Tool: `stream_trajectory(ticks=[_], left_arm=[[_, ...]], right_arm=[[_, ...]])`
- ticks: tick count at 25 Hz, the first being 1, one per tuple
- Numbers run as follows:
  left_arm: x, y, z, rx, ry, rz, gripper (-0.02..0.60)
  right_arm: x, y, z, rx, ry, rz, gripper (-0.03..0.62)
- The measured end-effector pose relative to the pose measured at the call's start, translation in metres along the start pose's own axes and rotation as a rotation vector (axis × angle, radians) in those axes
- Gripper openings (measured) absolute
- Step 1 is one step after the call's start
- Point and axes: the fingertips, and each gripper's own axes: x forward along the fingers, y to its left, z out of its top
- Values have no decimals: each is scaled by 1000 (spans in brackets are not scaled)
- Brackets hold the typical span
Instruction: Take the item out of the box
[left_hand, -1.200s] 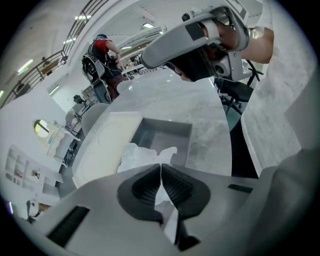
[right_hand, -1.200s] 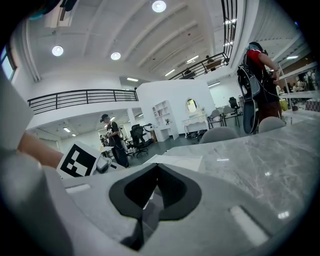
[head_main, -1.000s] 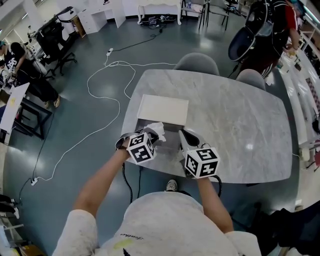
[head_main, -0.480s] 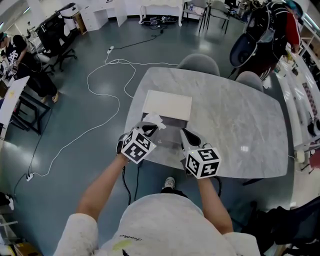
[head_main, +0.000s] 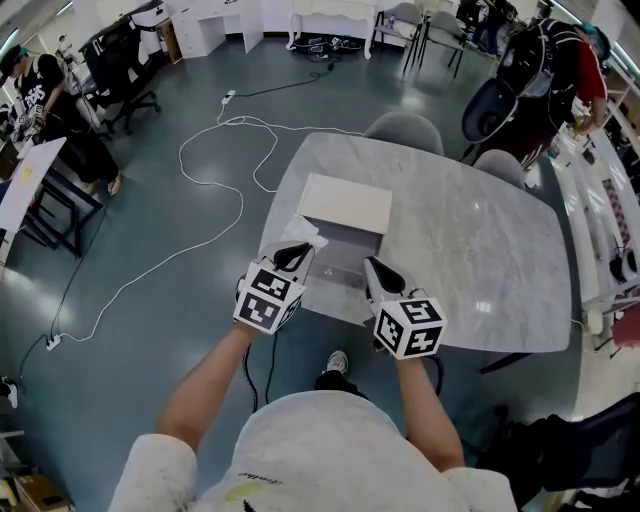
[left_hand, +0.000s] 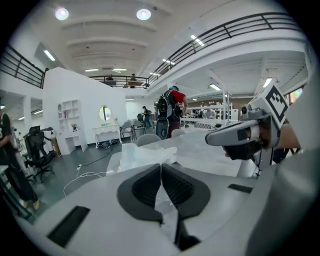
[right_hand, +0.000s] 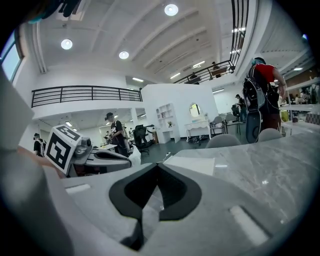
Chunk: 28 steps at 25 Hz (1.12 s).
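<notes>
You're pinching the wrapped item (head_main: 338, 268) between both sets of fingers, left gripper (head_main: 296, 254) and right gripper (head_main: 372, 266) clamped shut on its clear film. The white box (head_main: 345, 205) is sitting just past your fingertips. Try raising both sides evenly so the film isn't tearing.

Glossy grey veined marble for the table (head_main: 480, 250); matt white card for the box lid (head_main: 345, 203). Thin, crinkled clear film (head_main: 306, 238), shiny, between ribbed matt black rubbery pads (left_hand: 144, 187).

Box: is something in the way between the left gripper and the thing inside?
Yes, it seems so. Crumpled white wrapping sits at the near left corner of the open box, right ahead of the left gripper, whose jaws are shut. The item itself cannot be made out beneath it.
</notes>
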Motion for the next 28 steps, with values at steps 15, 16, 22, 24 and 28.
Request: stream_trajectory(ticks=[15, 16, 22, 24, 28], left_arm=[[-59, -22, -9, -190, -114, 85, 17], [-60, -23, -9, -195, -115, 86, 17], [-61, -25, -8, -198, -118, 92, 17], [-62, -26, -8, -196, -116, 92, 17], [-63, -26, -7, -195, -114, 96, 17]], right_arm=[[-47, 36, -5, -50, 1, -1, 5], [-48, 37, -5, -53, 2, 1, 5], [-51, 39, -7, -56, 1, 7, 5], [-51, 39, -7, -56, -1, 7, 5], [-53, 38, -6, -55, -4, 7, 5]])
